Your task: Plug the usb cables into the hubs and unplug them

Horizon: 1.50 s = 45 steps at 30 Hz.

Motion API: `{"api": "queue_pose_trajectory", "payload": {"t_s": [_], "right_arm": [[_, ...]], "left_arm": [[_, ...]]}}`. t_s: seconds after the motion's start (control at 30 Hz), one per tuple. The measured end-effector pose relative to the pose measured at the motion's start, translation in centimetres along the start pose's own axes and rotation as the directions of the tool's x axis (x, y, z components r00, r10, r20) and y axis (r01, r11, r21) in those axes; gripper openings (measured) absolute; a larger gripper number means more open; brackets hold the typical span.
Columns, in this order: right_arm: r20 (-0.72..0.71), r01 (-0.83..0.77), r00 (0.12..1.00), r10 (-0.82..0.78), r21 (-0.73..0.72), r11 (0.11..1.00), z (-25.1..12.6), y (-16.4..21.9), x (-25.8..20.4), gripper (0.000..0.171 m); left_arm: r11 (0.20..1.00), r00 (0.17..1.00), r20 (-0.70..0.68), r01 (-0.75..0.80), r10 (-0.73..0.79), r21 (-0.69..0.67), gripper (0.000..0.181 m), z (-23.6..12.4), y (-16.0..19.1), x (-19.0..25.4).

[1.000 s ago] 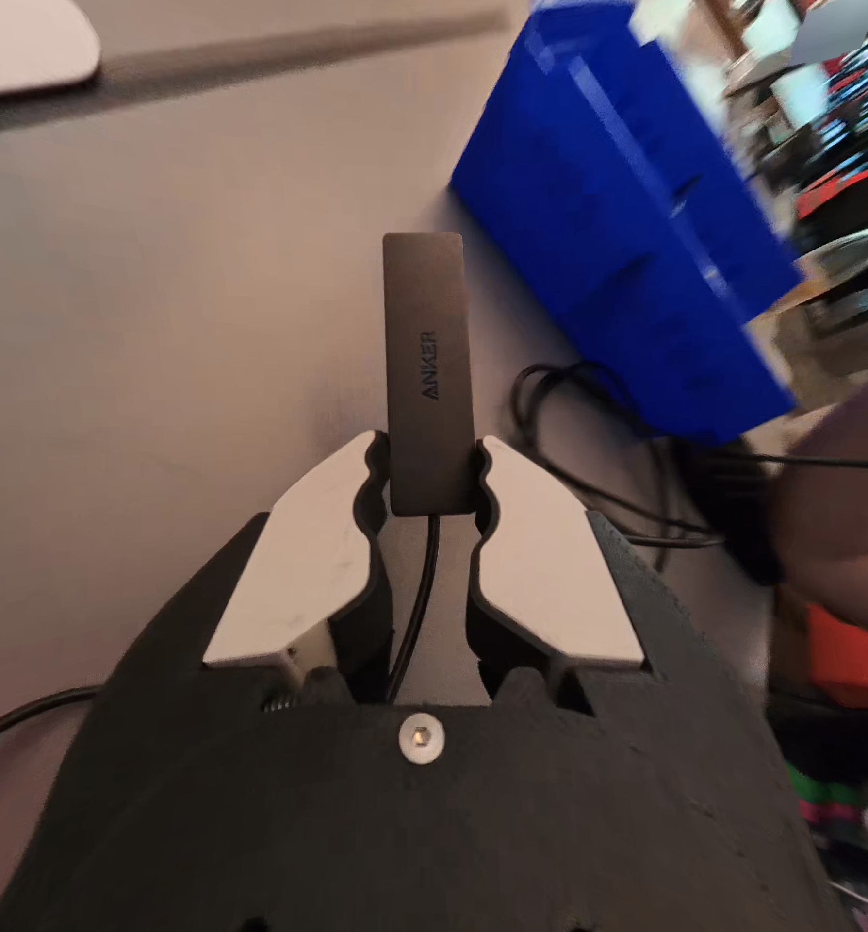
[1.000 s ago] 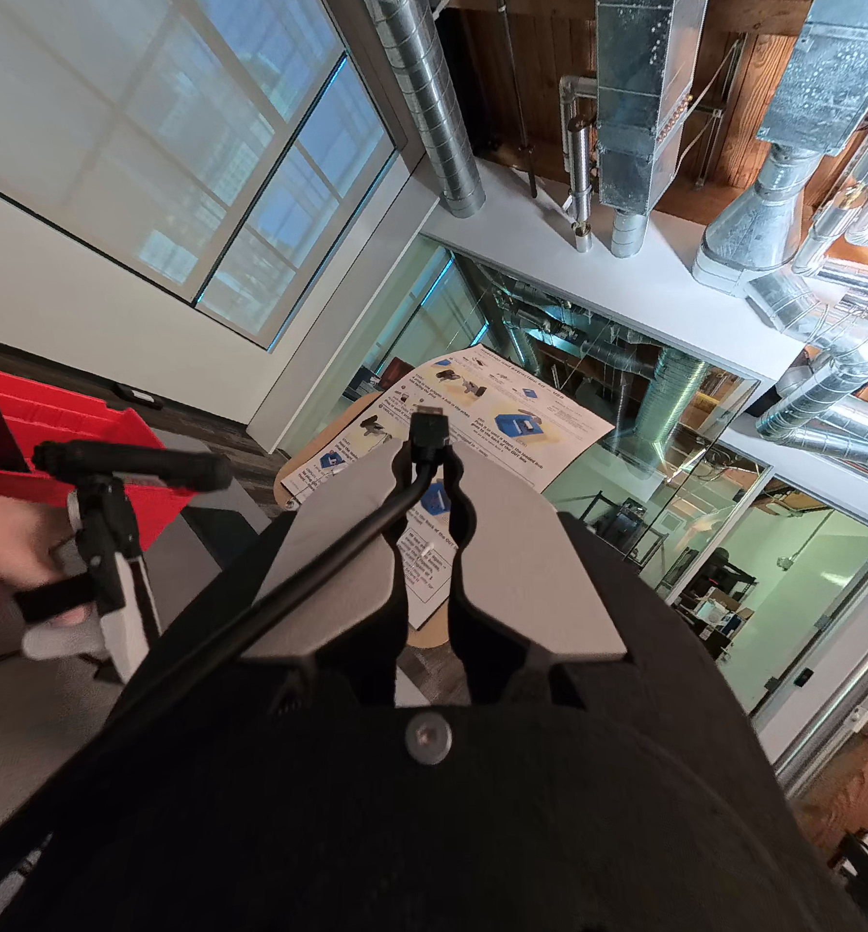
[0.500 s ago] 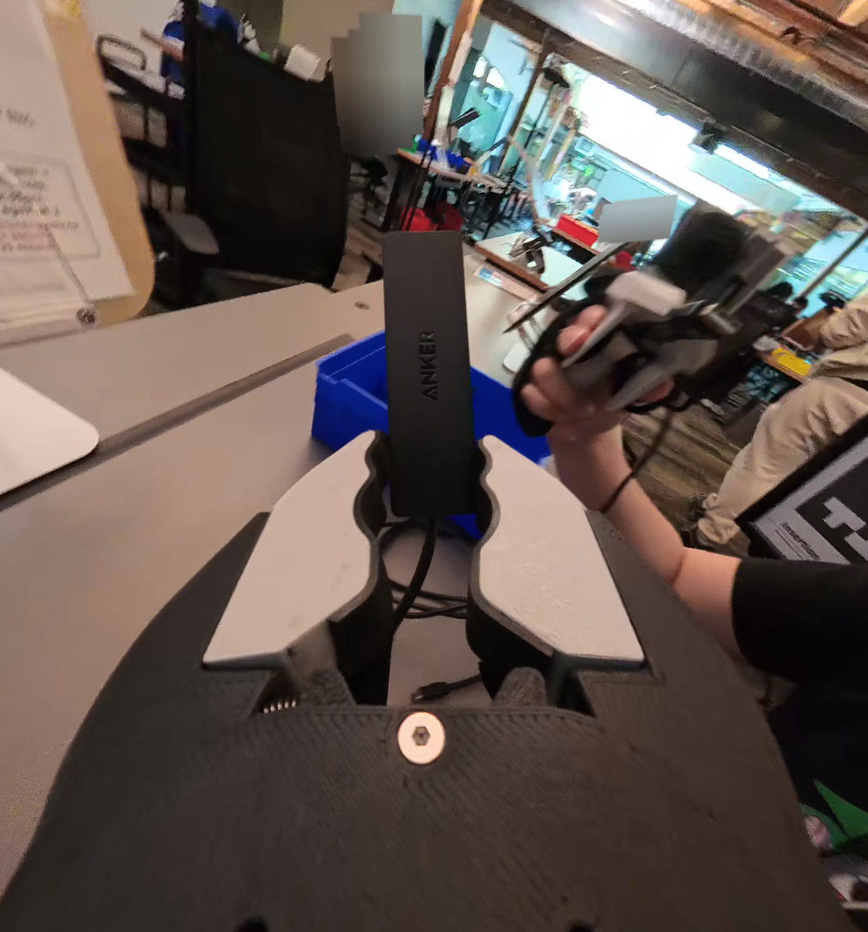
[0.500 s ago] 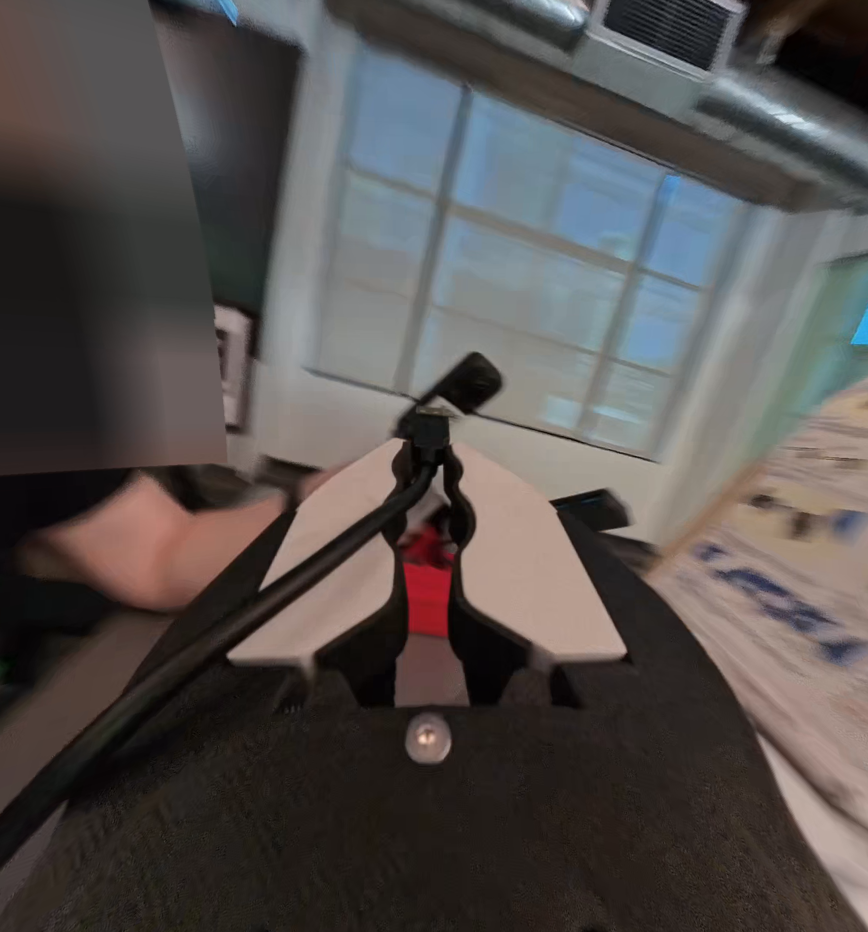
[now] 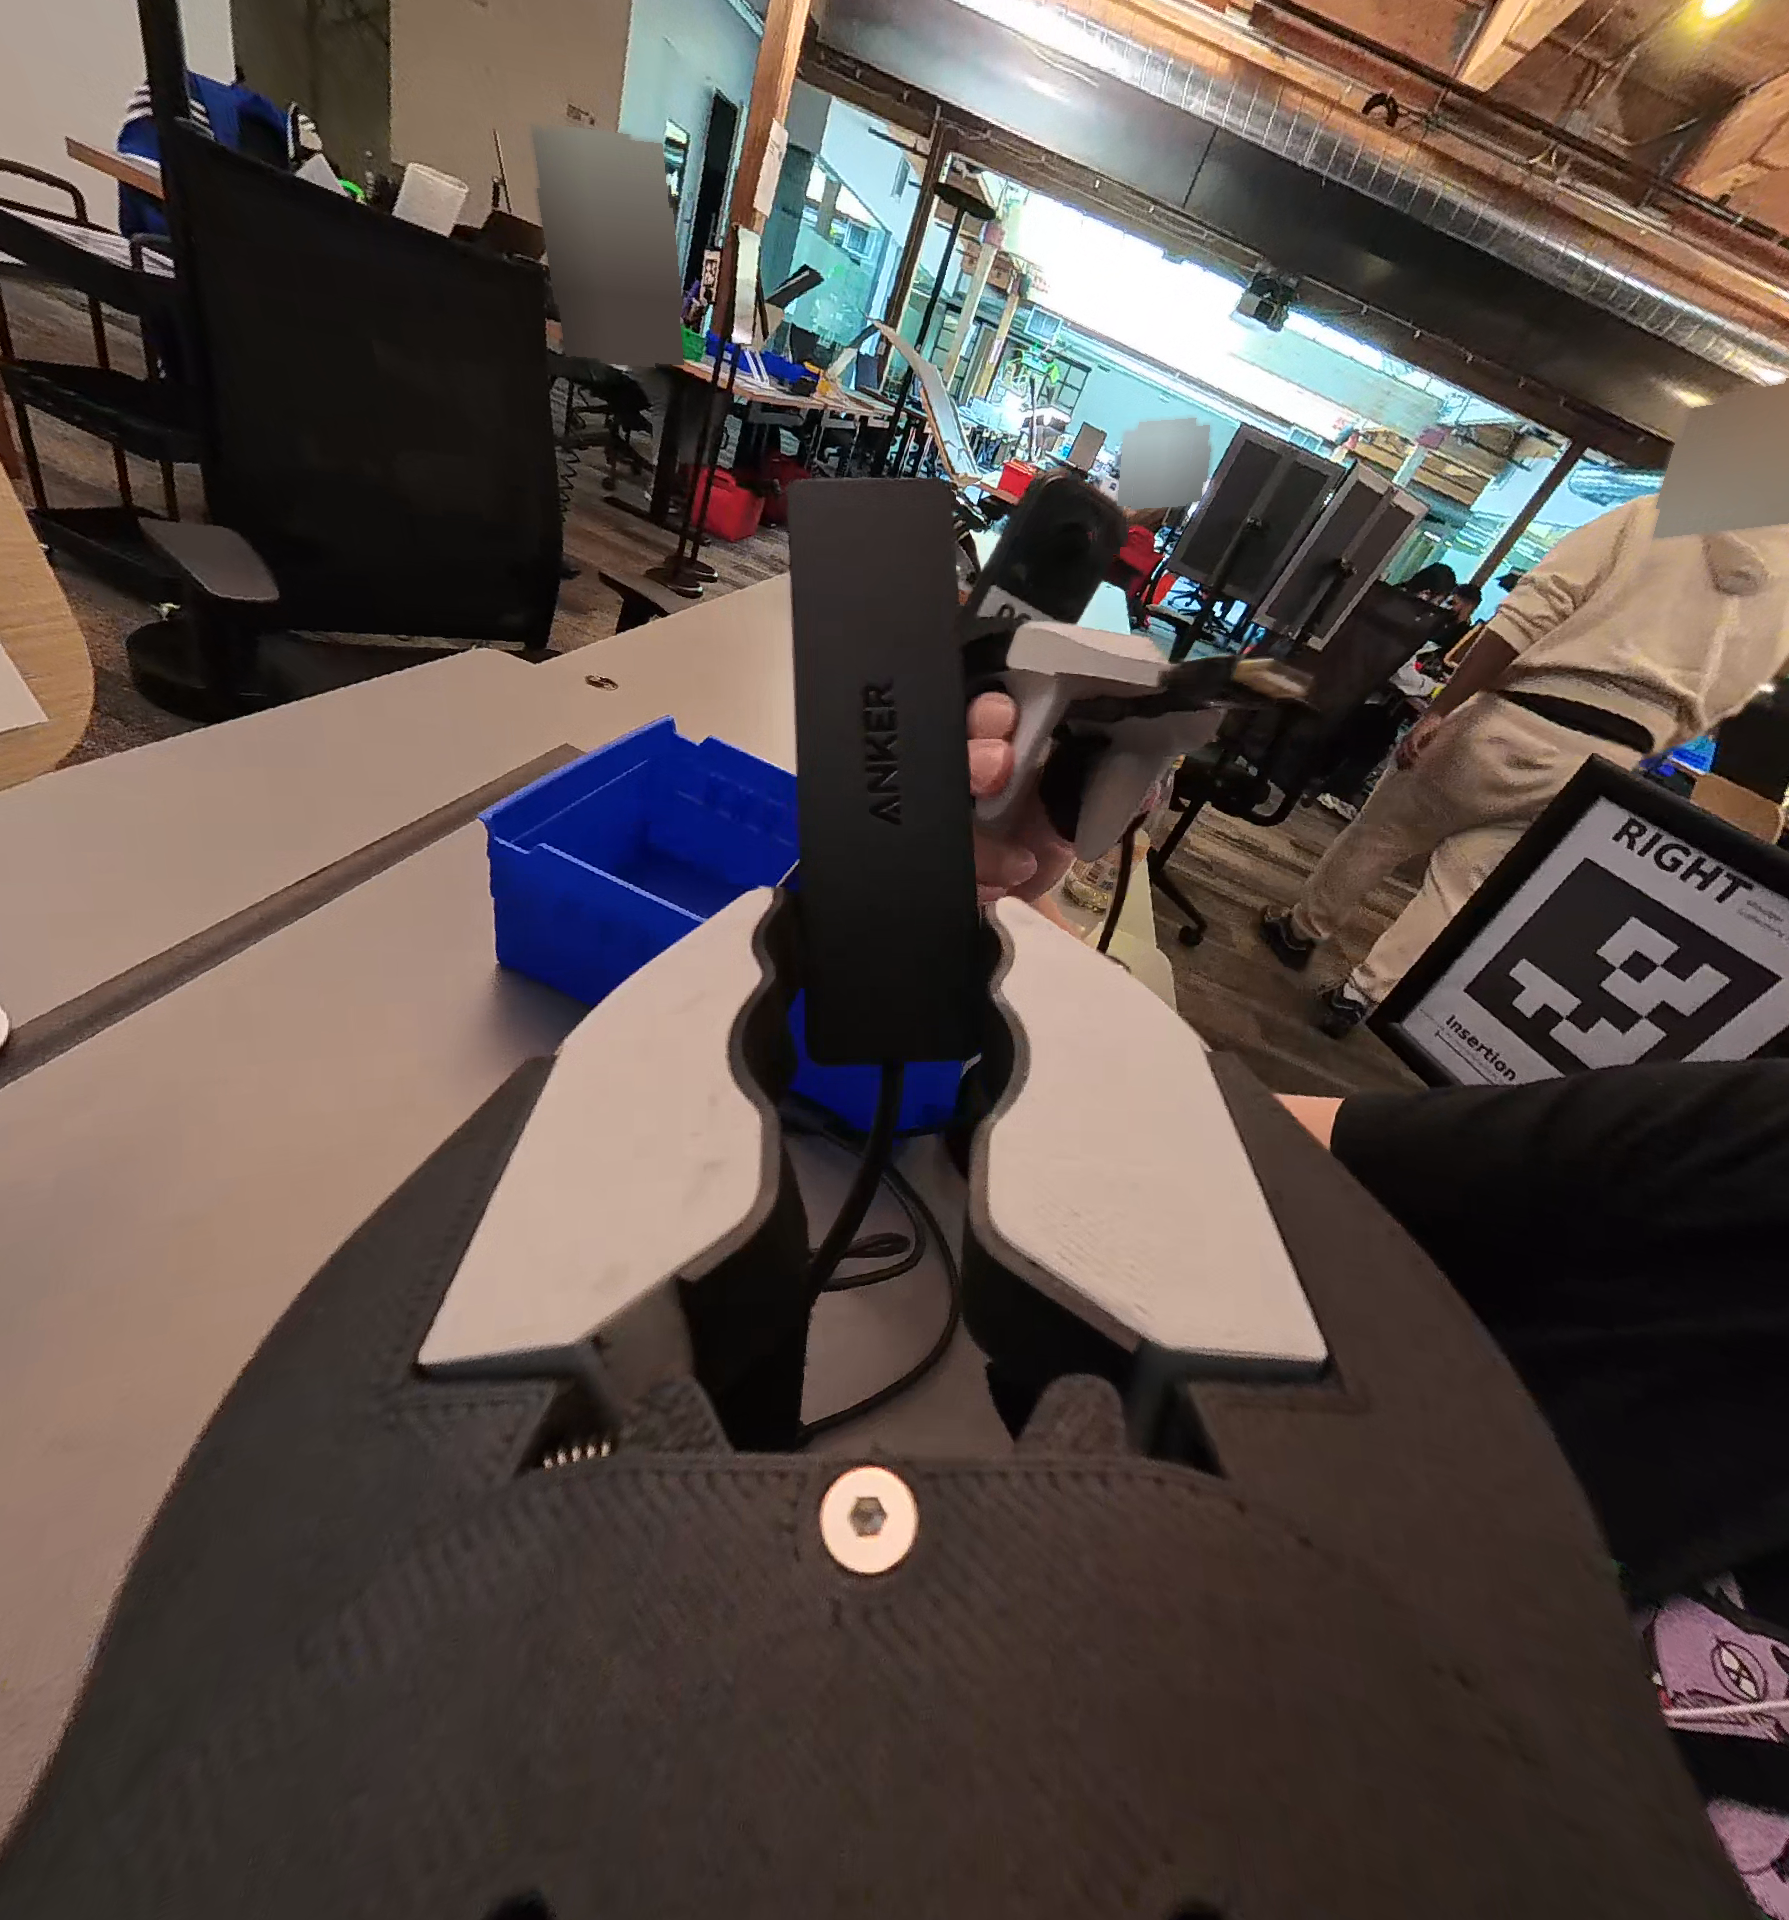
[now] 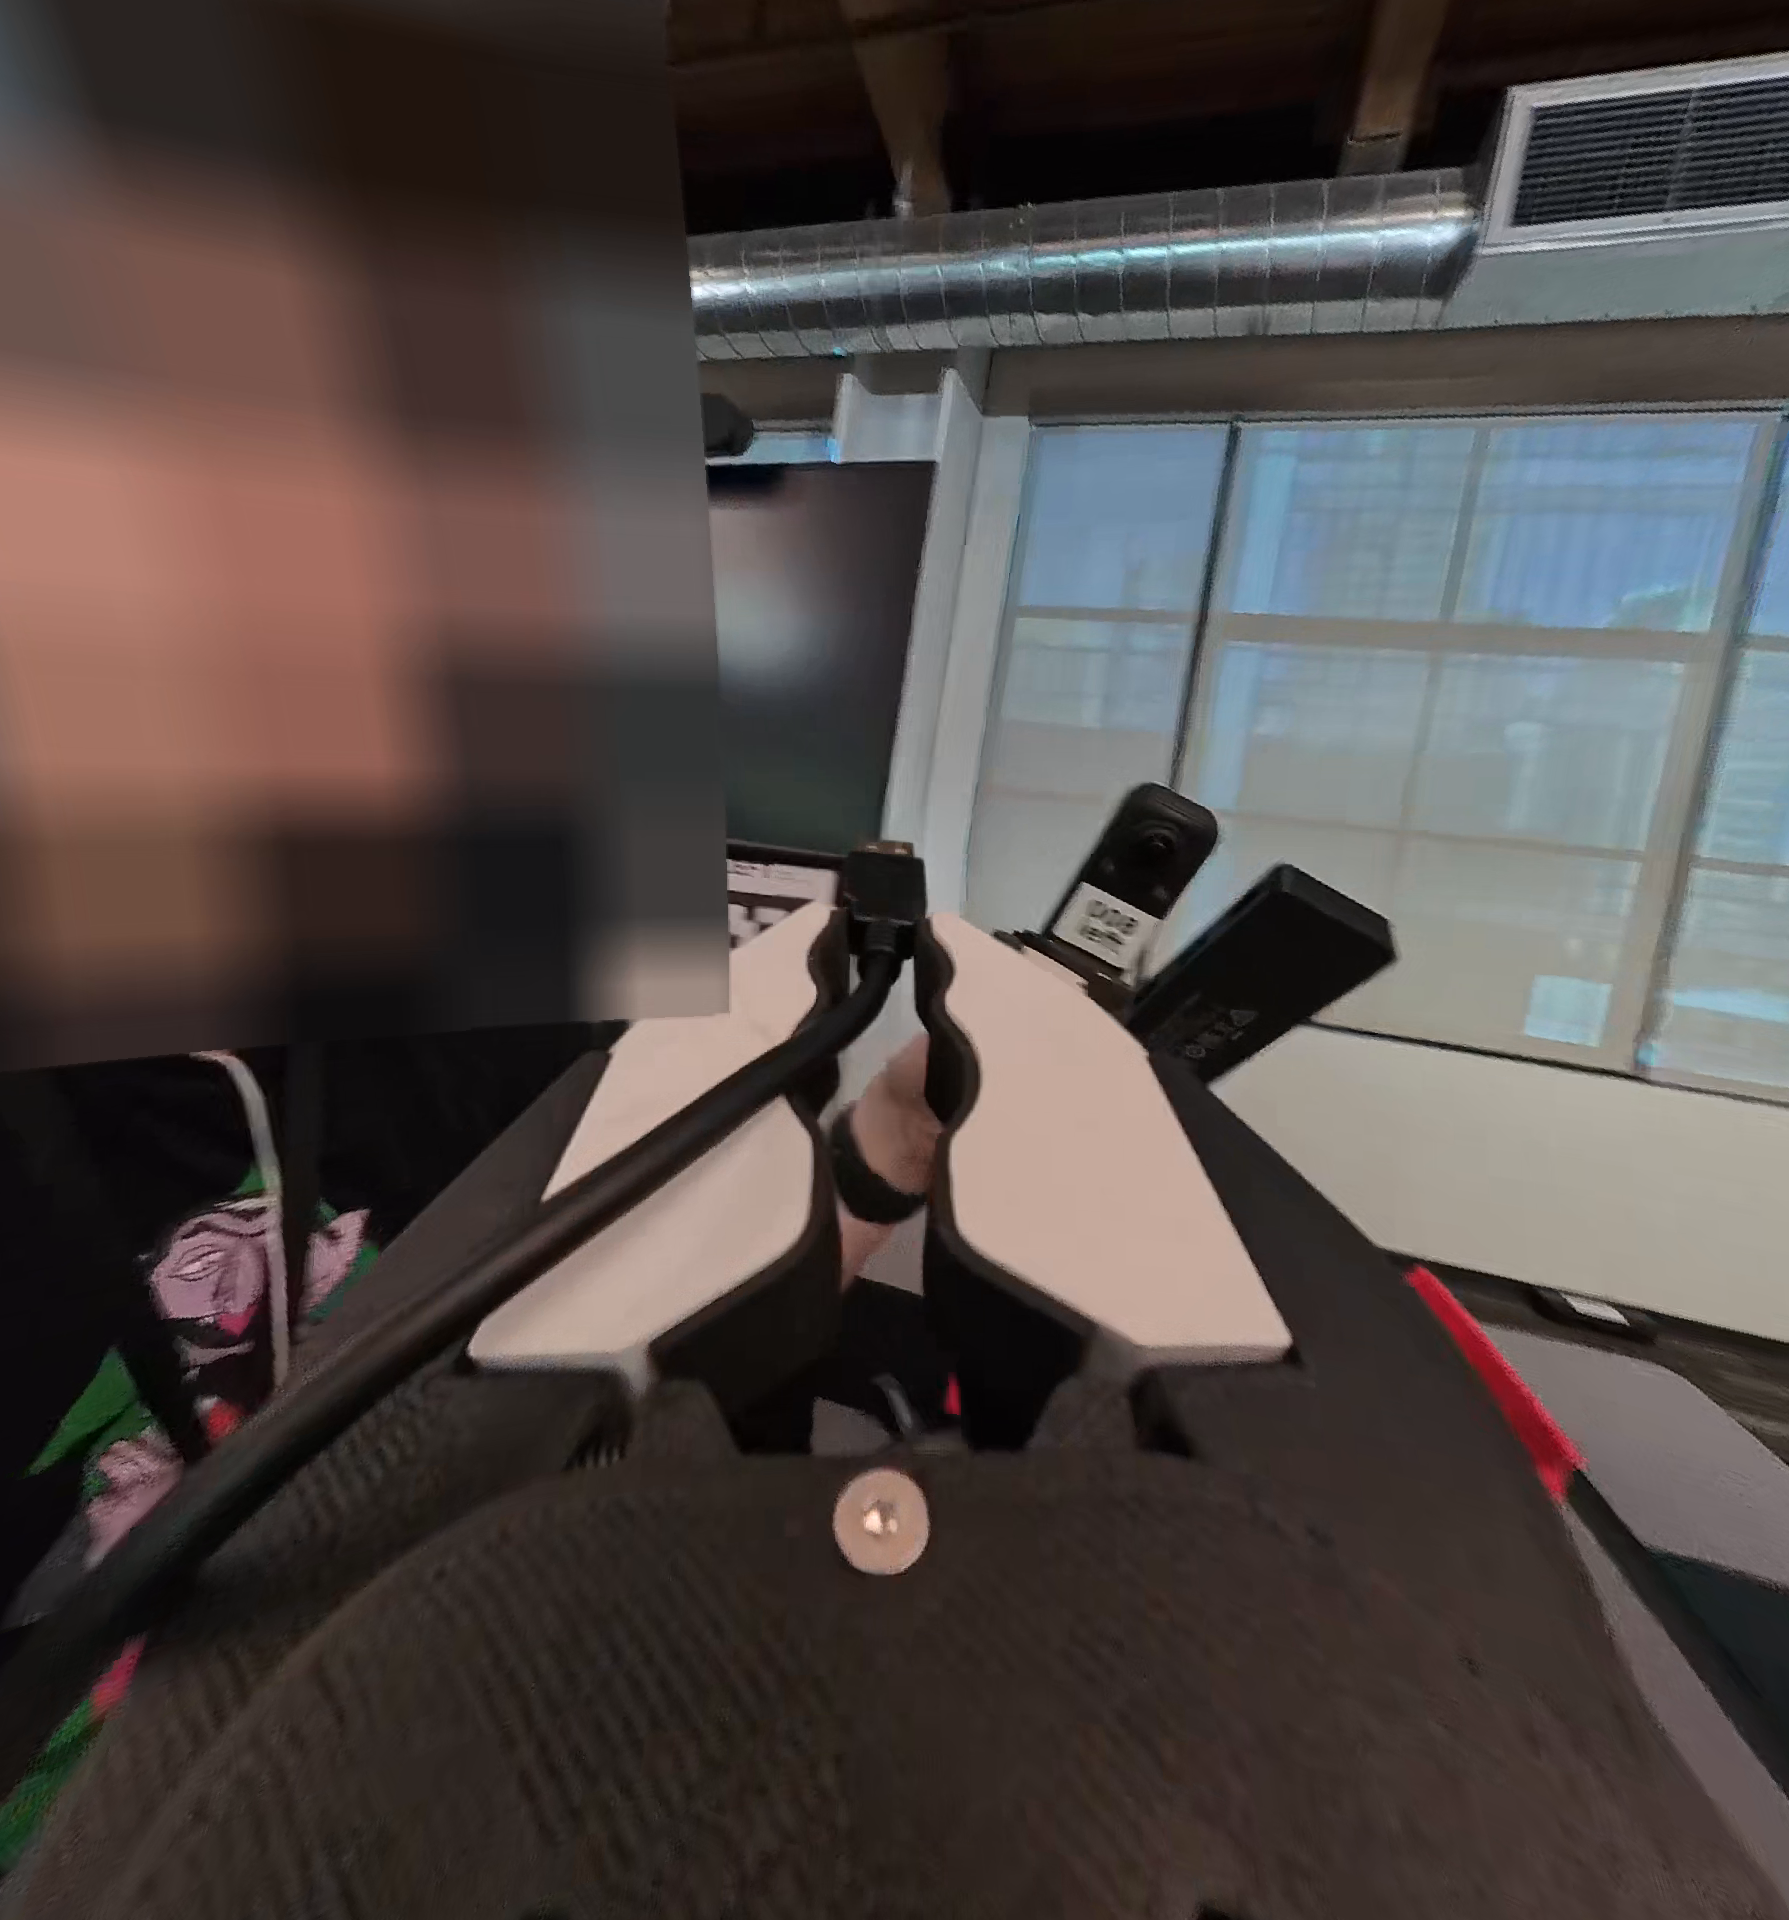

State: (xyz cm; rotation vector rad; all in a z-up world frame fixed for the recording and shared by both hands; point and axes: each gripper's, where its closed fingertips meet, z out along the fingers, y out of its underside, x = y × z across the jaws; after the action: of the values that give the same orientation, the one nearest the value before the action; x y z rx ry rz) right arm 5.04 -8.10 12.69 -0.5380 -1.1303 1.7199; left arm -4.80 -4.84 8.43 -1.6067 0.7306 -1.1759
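Hub, a slim black bar, stands upright above the grey tabletop, its lower end clenched in the left gripper with its thin cord hanging between the fingers. Just behind it, near the tabletop's far edge, sits a blue bin. The right gripper grasps a black usb cable by its plug (metal tip pointing up), well apart from the hub, which shows tilted to the right in that view.

Raised lettering runs lengthwise along the flat black plastic hub at centre. At 4 o'clock, a black-framed white sign carries printed words around a square black-and-white code. In the right wrist view, at 1 o'clock, a small white sticker on a black camera stick bears print too blurred to read.
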Motion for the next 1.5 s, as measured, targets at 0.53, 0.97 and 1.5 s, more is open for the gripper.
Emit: {"api": "queue_pose_trajectory", "payload": {"t_s": [0.53,0.97,1.5], "right_arm": [[-0.252,0.32,0.456,-0.854,-0.848,0.421,1.7,4.6,6.3,0.012],[-0.223,0.309,0.386,-0.895,-0.883,0.353,1.4,4.8,6.8,0.012],[-0.29,0.417,0.46,-0.839,-0.764,0.493,1.6,3.9,6.0,0.013]], "left_arm": [[0.996,0.954,0.287,-0.09,0.087,-0.003,0.032,0.2,0.1,-3.3],[0.927,0.833,0.412,-0.359,0.369,-0.103,0.032,0.7,-0.3,-2.9],[0.883,0.804,0.386,-0.464,0.452,-0.066,0.033,0.2,-1.3,-0.7]]}}
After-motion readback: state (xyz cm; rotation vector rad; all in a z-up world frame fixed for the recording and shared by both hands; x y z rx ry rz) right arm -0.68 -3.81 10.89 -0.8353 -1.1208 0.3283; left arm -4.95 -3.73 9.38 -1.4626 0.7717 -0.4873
